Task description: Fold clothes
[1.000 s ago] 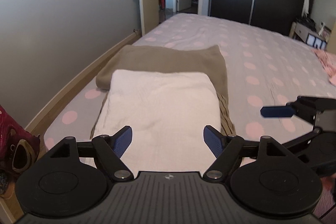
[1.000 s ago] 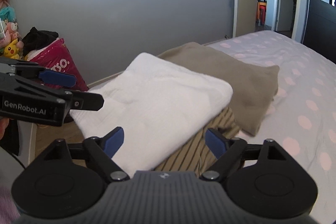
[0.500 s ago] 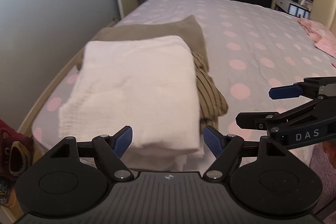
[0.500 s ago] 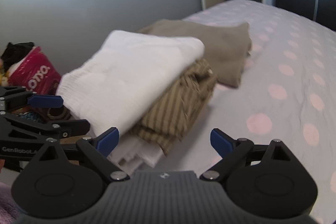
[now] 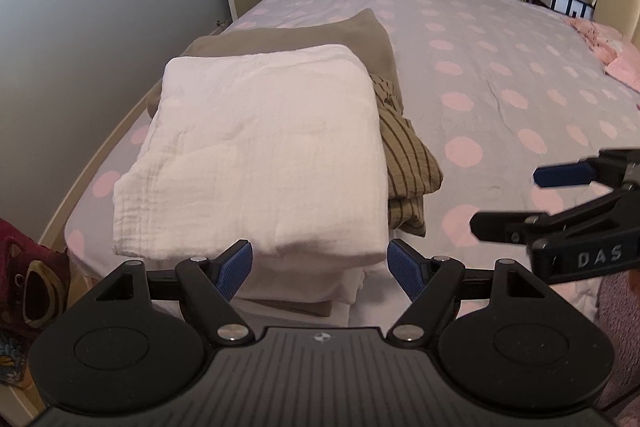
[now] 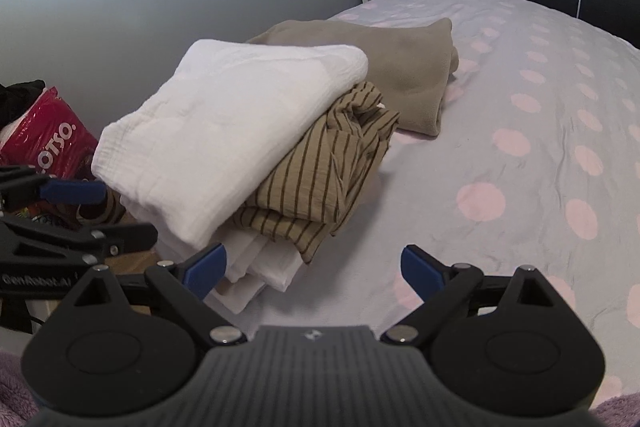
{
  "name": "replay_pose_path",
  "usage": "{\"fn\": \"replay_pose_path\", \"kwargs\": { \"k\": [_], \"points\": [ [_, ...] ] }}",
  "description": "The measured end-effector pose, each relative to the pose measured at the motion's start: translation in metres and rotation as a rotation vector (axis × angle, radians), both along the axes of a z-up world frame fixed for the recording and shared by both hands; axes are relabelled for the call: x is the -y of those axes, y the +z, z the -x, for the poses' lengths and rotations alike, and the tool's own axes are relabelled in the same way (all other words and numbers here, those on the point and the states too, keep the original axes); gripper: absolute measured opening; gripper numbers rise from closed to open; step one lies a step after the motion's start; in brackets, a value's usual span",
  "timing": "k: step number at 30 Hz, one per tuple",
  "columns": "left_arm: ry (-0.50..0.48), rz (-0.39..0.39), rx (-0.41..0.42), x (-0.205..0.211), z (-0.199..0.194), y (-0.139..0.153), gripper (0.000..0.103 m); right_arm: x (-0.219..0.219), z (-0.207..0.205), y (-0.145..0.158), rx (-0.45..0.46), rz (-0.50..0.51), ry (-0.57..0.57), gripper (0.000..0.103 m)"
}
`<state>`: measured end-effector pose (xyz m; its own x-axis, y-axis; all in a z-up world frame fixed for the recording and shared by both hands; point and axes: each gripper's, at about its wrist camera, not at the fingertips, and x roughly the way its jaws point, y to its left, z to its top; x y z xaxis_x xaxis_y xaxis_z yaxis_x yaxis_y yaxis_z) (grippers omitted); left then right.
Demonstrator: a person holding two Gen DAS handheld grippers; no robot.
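At the near corner of the bed (image 5: pixel 500 75), a folded white cloth (image 5: pixel 264 155) tops a stack, with a striped tan garment (image 6: pixel 320 171) under it and a folded beige blanket (image 6: pixel 400 67) just behind. Before the stack's near edge hangs the left tool (image 5: pixel 320 265), jaws spread wide, holding nothing. Right of the stack, over the spotted sheet, the right tool (image 6: pixel 314 267) has just been opening and stands wide, empty. Only the left view shows pink fabric (image 5: pixel 608 47) at the bed's far side; only the right shows a red bag (image 6: pixel 48 143) by the wall.
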<state>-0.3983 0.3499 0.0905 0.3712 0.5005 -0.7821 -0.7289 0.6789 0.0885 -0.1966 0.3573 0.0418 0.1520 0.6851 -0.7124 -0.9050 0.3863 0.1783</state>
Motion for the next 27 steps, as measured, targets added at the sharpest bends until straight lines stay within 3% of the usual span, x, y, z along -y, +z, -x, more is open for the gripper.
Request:
{"fn": "replay_pose_path", "kwargs": {
  "k": [27],
  "points": [
    [0.025,-0.019,-0.024,-0.002,-0.007,-0.003,0.074,0.008,0.009,0.012,0.015,-0.044,0.016,0.096]
  ]
}}
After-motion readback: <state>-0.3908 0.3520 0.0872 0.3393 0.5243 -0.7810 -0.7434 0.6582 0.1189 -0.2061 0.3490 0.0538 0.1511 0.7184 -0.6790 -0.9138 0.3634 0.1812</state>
